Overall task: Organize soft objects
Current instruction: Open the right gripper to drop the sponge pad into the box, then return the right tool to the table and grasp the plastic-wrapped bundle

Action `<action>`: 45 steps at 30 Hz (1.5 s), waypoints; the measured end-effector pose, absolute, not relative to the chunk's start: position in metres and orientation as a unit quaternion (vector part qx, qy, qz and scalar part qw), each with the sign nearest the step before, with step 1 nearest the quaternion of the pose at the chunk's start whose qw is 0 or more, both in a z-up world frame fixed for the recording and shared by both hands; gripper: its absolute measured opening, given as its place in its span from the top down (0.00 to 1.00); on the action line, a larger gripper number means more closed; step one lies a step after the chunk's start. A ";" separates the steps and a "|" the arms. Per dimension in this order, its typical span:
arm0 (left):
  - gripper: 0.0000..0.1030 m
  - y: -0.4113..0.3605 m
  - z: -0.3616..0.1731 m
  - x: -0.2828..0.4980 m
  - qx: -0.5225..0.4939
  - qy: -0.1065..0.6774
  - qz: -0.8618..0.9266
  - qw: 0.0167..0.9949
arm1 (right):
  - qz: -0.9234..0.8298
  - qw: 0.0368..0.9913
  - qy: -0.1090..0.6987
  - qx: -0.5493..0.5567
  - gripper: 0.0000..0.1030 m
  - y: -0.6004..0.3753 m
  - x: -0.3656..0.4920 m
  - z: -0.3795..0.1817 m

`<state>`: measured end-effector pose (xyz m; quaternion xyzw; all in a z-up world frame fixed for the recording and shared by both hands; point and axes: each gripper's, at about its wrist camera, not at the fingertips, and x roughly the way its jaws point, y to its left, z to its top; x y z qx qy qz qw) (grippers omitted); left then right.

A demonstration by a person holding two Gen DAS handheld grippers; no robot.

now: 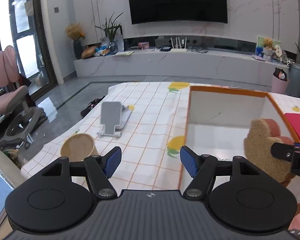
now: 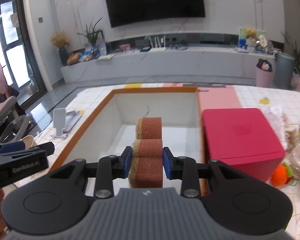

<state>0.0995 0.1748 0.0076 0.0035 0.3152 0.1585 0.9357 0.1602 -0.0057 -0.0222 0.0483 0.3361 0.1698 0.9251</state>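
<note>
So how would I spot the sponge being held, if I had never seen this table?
Find the big white box with the orange rim in the middle of the checked tablecloth. Just above its open top, the right gripper pinches a sponge. It is reddish-brown with a tan scrubby side and a lobed outline, unlike the smooth pink box beside it.

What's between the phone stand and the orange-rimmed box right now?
Only bare lemon-print tablecloth lies between the phone stand and the orange-rimmed box, clearest in the left wrist view.
</note>
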 end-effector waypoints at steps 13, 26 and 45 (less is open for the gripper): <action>0.23 0.177 0.010 0.094 -0.010 0.301 0.137 0.944 | 0.152 0.845 0.476 0.190 0.69 0.001 0.220 -0.070; 0.24 0.177 0.009 0.093 -0.005 0.297 0.142 0.944 | 0.137 0.869 0.471 0.067 0.27 0.023 0.199 -0.058; 0.24 0.148 0.043 0.080 -0.034 0.283 0.143 0.948 | 0.135 0.914 0.373 0.081 0.22 -0.029 0.158 0.005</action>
